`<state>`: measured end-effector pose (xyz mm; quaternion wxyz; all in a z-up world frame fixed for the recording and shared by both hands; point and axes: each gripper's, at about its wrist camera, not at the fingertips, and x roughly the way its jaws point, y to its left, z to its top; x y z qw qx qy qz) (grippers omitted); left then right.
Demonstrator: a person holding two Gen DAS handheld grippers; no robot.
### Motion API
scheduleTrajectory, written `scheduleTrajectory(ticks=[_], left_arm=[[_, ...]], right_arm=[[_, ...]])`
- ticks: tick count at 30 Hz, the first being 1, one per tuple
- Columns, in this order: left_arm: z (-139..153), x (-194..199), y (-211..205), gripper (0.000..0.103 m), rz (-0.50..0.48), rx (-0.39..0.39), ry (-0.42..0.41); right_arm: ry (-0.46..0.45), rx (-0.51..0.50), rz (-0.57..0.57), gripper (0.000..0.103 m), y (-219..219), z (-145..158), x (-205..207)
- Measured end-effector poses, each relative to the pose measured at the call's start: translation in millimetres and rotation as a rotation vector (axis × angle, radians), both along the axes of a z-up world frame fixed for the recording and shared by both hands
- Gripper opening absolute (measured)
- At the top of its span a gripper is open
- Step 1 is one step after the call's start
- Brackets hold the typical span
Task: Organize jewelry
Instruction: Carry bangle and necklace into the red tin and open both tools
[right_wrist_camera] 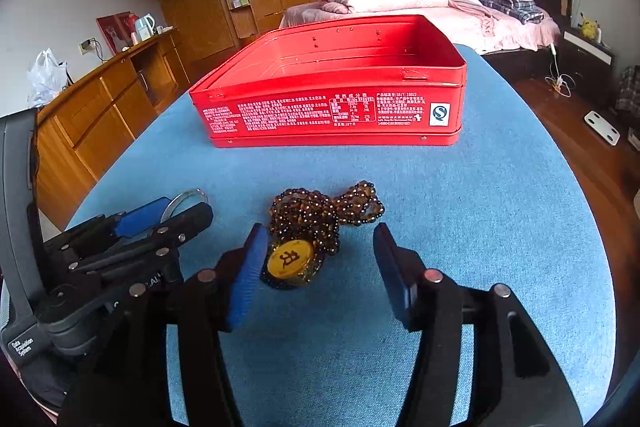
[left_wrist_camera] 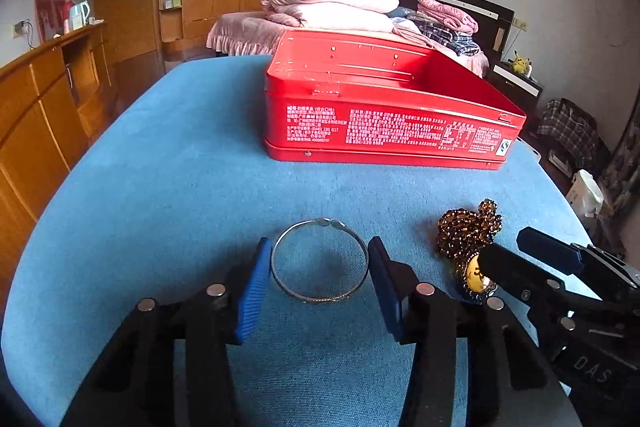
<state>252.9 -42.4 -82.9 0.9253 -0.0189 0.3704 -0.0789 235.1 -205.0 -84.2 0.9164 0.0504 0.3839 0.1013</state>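
In the left wrist view, the left gripper (left_wrist_camera: 318, 267) stands around a thin silver metal bangle (left_wrist_camera: 319, 261) that lies flat on the blue cloth table (left_wrist_camera: 180, 187). Its blue pads (left_wrist_camera: 256, 283) touch the bangle's sides, so it grips it. An open red metal tin box (left_wrist_camera: 384, 115) is at 12 o'clock.

In the right wrist view, the right gripper (right_wrist_camera: 320, 267) has its jaws apart over a brown bead necklace with a yellow oval pendant (right_wrist_camera: 316, 227). The left pad touches the pendant; the right pad stays apart.
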Motion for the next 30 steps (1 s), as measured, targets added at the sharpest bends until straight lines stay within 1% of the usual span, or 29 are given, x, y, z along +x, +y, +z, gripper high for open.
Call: scheduleTrajectory(ticks=[2,6,11,17,19,20,21,22,25,28,29,30], left_arm=[[3.4,-0.5,1.3,0.049,0.007,0.001,-0.021],[10.2,-3.2,6.4,0.049,0.024,-0.001,-0.056],[13.8,-5.4,10.3,0.049,0.038,-0.006,-0.073],[14.0,-5.2,12.5,0.049,0.040,-0.008,-0.078],[13.8,-4.9,12.3,0.049,0.040,-0.009,-0.077],[13.9,-4.8,12.5,0.049,0.040,-0.010,-0.076],[13.7,-5.3,11.5,0.049,0.041,-0.009,-0.077],[13.6,-5.4,12.3,0.049,0.042,-0.008,-0.077],[12.4,-4.9,12.7,0.049,0.043,-0.012,-0.074],[12.3,-5.6,13.9,0.049,0.045,-0.010,-0.078],[12.8,-6.1,14.2,0.049,0.046,-0.011,-0.081],[13.5,-6.7,14.1,0.049,0.047,-0.012,-0.085]], right_arm=[[0.019,0.006,-0.013,0.063,2.7,-2.2,4.2],[0.043,0.002,-0.039,0.063,7.6,-7.2,13.3],[0.049,-0.063,-0.064,0.060,17.6,-9.9,23.6],[0.052,-0.100,-0.068,0.059,23.9,-12.0,36.0],[0.050,-0.111,-0.058,0.052,25.4,-12.5,38.7],[0.049,-0.115,-0.057,0.047,25.6,-12.7,39.2],[0.046,-0.111,-0.050,0.035,26.0,-12.5,38.1],[0.044,-0.099,-0.035,0.031,25.7,-12.6,37.6],[0.034,-0.081,-0.030,0.028,23.0,-11.4,35.0],[0.012,-0.067,-0.027,0.021,20.3,-8.3,29.7],[0.003,-0.074,-0.028,0.018,19.9,-6.8,27.7],[-0.011,-0.078,-0.027,0.010,19.5,-4.7,25.3]])
